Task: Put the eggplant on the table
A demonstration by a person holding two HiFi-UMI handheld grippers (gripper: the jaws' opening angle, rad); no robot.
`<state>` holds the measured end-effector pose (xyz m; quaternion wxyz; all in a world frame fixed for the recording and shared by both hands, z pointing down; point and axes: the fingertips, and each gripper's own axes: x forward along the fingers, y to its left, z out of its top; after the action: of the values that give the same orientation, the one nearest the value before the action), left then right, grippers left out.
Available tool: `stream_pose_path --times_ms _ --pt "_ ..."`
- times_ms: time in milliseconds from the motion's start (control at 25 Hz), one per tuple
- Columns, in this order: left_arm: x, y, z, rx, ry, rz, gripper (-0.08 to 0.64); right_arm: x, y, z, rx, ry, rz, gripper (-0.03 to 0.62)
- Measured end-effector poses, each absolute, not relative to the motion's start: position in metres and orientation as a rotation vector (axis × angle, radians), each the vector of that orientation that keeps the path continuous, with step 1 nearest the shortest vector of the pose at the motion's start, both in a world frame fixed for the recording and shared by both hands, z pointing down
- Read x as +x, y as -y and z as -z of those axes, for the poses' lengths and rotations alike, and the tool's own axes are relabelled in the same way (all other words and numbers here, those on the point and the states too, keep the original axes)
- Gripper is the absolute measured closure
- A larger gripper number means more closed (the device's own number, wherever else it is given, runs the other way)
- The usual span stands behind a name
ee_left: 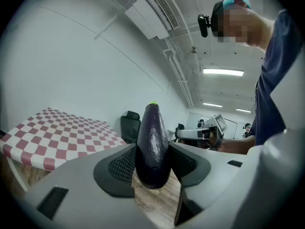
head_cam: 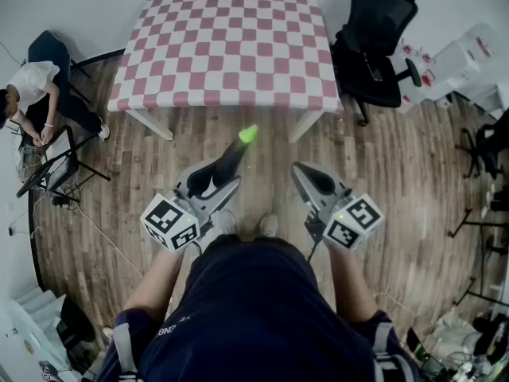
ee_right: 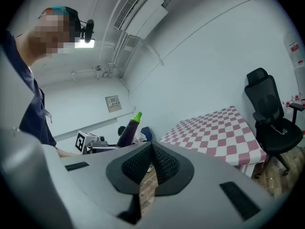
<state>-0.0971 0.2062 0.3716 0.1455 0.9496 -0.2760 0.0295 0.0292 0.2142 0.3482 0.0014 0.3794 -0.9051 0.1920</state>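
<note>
A dark purple eggplant [head_cam: 231,159] with a green stem end sticks up and forward out of my left gripper [head_cam: 208,183], whose pads are shut on its thick lower part. In the left gripper view the eggplant [ee_left: 152,142] stands upright between both pads. My right gripper [head_cam: 312,180] is held beside it at the same height, shut with nothing in it; its pads [ee_right: 162,163] meet. The red-and-white checked table [head_cam: 231,30] stands ahead of both grippers with a bare top. From the right gripper view the eggplant [ee_right: 128,130] shows to the left and the table [ee_right: 214,132] to the right.
A black office chair [head_cam: 378,38] stands at the table's right side. A person [head_cam: 32,94] sits at the far left by a black stand [head_cam: 56,165]. White boxes [head_cam: 461,58] and dark stands line the right wall. Wooden floor [head_cam: 262,165] lies between me and the table.
</note>
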Motion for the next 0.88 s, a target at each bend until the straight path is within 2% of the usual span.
stream_pose_path --times_ms 560,880 --pt "-0.071 -0.207 -0.38 2.718 0.821 -0.124 0.328 0.051 -0.215 -0.355 1.149 2.9 -0.64 0.575" --pt "-0.025 -0.212 -0.382 2.727 0.861 -0.145 0.328 0.101 -0.22 -0.367 1.084 2.926 -0.676 0.574"
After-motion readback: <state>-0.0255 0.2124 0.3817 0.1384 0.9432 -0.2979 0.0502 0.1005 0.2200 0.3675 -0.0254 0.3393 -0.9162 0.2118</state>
